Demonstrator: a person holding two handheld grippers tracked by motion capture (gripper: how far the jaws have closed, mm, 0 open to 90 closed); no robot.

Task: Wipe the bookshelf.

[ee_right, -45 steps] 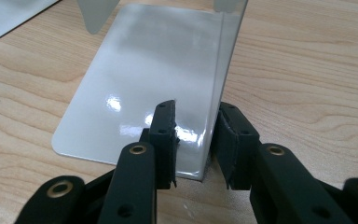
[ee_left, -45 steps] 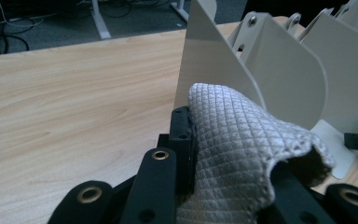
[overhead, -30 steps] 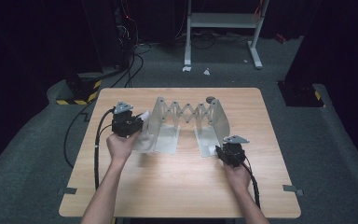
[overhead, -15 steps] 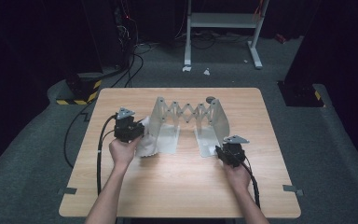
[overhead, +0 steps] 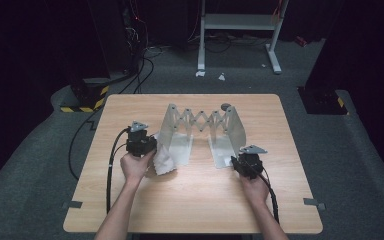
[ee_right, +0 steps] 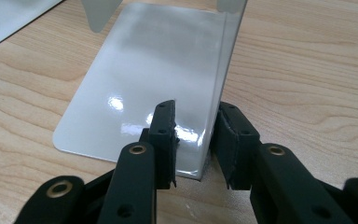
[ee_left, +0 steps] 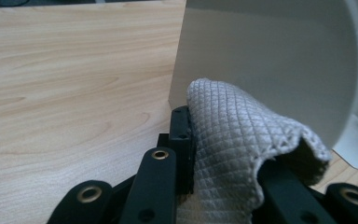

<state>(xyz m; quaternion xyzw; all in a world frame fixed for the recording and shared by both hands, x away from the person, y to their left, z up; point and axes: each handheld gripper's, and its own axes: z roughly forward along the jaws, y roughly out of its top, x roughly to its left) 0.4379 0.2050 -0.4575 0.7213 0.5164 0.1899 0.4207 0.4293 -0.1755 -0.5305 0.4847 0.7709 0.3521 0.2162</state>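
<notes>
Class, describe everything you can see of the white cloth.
The cloth is white with a quilted diamond weave, looks soft and crumpled. It is pinched between the jaws of the left gripper, folded over them, just beside the left upright plate of the grey metal rack; its loose end lies on the wooden table.

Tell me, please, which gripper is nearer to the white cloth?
Left. The left gripper is shut on the cloth; the right gripper is across the table at the metal bookend.
</notes>
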